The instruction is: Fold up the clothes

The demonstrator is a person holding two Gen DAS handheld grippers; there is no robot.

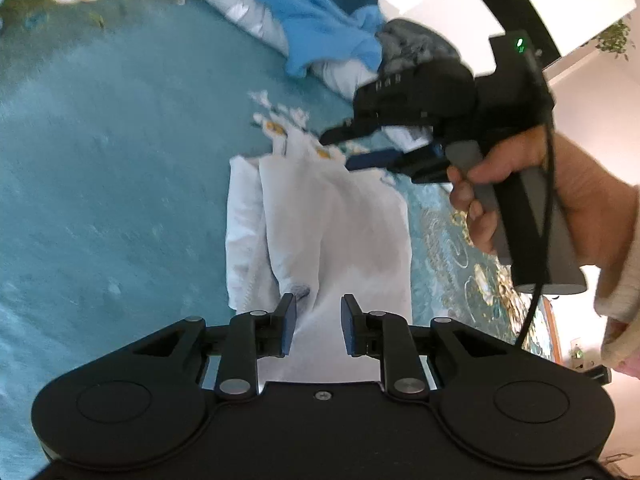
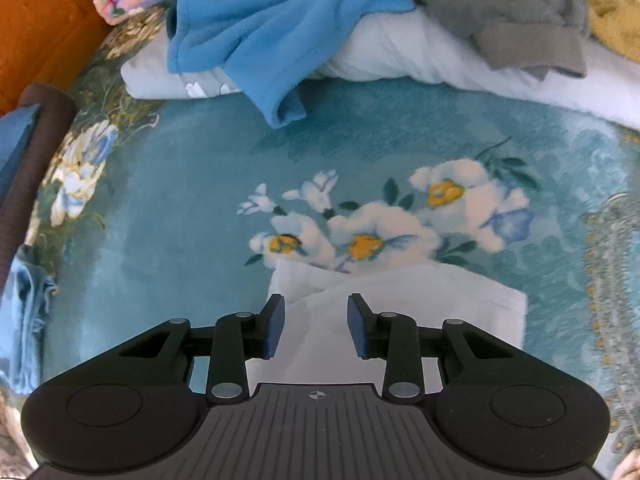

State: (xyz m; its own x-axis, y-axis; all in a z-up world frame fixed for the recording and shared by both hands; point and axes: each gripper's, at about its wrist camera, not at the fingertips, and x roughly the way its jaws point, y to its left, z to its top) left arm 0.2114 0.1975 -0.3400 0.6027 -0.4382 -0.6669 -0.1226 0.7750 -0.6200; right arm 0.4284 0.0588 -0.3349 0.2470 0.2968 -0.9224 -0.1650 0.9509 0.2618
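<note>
Fingers of the left gripper and right gripper stand parted, holding nothing, each above the white cloth. The cloth lies folded into a narrow strip on the teal blanket, with open blanket to its left. A clothes pile borders the far edge. A hand grips the right gripper's handle.

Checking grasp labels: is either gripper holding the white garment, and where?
Nothing is held. Left gripper and right gripper are open above the folded white garment.
</note>
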